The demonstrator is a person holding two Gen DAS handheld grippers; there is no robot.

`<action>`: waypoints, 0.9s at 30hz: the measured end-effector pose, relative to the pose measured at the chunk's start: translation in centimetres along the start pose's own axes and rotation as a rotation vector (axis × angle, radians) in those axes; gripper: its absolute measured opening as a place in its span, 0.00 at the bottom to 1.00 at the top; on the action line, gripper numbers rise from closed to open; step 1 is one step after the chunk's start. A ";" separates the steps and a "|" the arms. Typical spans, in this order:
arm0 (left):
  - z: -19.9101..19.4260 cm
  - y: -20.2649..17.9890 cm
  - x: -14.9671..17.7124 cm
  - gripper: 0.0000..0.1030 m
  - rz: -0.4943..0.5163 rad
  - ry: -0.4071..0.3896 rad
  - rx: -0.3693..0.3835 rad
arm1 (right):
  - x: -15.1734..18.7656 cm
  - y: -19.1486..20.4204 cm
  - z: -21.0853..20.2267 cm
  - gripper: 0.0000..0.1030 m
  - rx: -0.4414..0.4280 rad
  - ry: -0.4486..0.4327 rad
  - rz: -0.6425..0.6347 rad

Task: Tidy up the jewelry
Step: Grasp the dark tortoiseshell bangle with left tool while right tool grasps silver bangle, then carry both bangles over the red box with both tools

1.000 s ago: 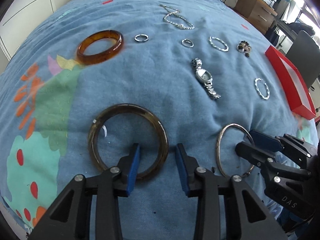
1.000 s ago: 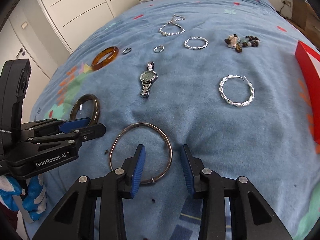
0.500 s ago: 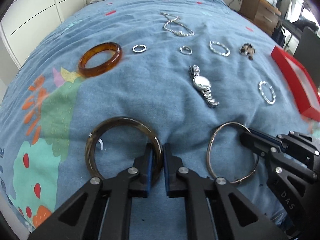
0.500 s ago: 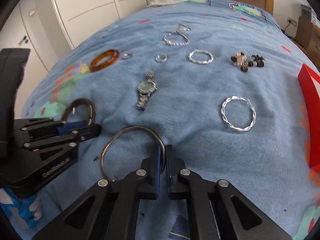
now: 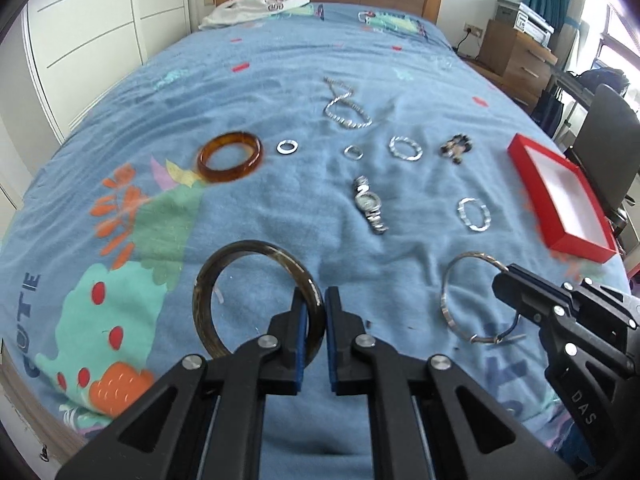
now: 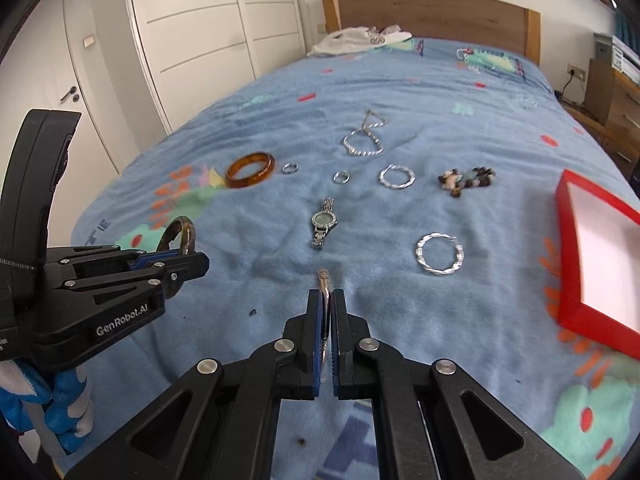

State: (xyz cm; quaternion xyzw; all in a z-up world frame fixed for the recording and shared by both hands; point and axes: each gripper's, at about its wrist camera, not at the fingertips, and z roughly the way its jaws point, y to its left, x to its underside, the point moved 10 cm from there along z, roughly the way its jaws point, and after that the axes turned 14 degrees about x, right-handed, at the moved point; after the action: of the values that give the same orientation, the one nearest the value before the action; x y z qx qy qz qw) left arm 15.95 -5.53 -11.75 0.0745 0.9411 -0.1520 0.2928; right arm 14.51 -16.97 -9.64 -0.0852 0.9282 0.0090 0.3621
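My left gripper [image 5: 316, 316] is shut on a dark brown bangle [image 5: 224, 272] and holds it above the blue bedspread; it also shows in the right wrist view [image 6: 182, 232]. My right gripper [image 6: 327, 308] is shut on a thin silver bangle [image 6: 324, 278], seen edge-on; in the left wrist view the bangle [image 5: 450, 304] hangs from that gripper [image 5: 508, 280]. An open red box [image 5: 560, 196] lies at the right, also in the right wrist view [image 6: 572, 296].
On the bedspread lie an amber bangle [image 5: 230, 156], two small rings [image 5: 288, 147], a watch [image 5: 370, 204], two twisted silver bracelets [image 5: 474, 214], a chain necklace [image 5: 346, 114] and a bead cluster [image 5: 456, 148]. Wardrobe stands left, drawers and chair right.
Both grippers have lifted their bangles off the bedspread and risen, so more of the bed shows. The silver bangle has turned edge-on to the right wrist camera.
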 end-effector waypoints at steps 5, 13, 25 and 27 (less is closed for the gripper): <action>-1.6 -3.5 -0.5 0.08 0.030 -0.020 0.037 | 0.1 -2.2 -3.2 0.04 0.021 -0.044 0.028; -1.9 -12.0 -1.9 0.08 0.095 -0.016 0.165 | -0.3 -8.7 -7.2 0.04 0.081 -0.095 0.085; 2.8 -27.4 -8.0 0.08 0.302 -0.007 0.293 | -3.7 -23.5 -8.9 0.04 0.227 -0.145 0.190; 4.7 -29.5 -9.0 0.08 0.327 0.004 0.305 | -4.0 -25.2 -8.2 0.04 0.238 -0.140 0.203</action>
State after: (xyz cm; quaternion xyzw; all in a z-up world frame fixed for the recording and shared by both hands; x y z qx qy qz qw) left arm 19.02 -35.41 -3.15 0.2698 0.8831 -0.2429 0.2971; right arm 16.05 -41.81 0.21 0.0531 0.8991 -0.0586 0.4306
